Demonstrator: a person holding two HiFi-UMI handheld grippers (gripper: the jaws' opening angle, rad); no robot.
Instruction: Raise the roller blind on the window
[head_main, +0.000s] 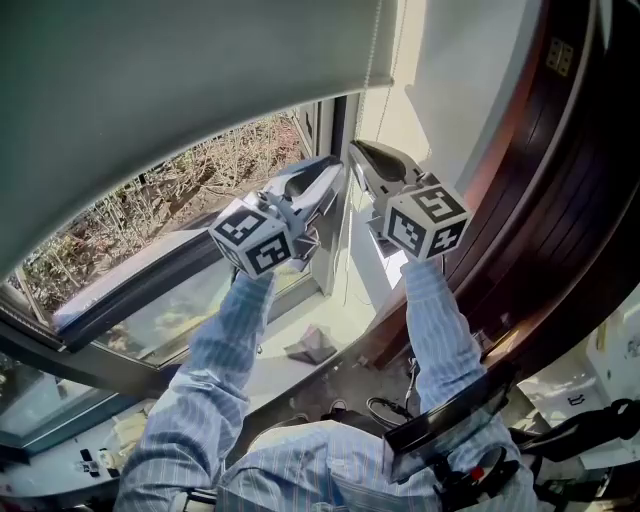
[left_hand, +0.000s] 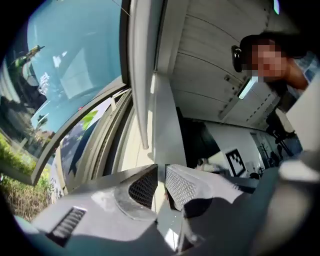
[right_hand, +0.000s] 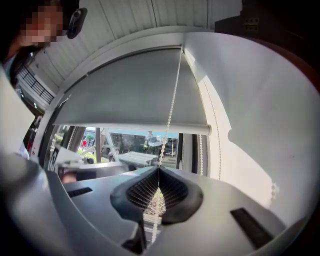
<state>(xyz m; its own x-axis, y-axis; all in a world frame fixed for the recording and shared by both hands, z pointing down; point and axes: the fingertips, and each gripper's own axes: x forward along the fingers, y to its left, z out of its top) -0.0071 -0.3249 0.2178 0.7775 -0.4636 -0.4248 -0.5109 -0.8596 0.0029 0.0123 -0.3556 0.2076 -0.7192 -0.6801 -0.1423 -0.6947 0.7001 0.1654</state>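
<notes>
Your right gripper (right_hand: 159, 171) is pinched tight on the bead chain (right_hand: 173, 102). The chain enters at the jaw tips, comes out again below the pads, and runs straight up from the tips to the top right corner of the roller blind (right_hand: 135, 92). The blind hangs above and ahead of that gripper, partly lowered. Its bottom bar (right_hand: 130, 128) sits just above the jaw tips in the right gripper view, with bare window (right_hand: 125, 145) glass showing beneath it. A second strand (right_hand: 201, 150) of chain hangs just right of the jaws, near the white wall (right_hand: 250, 100). Your left gripper (left_hand: 160, 169) is raised close beside the right one, on its left — its jaws stand only a narrow slit apart, with nothing between them.
</notes>
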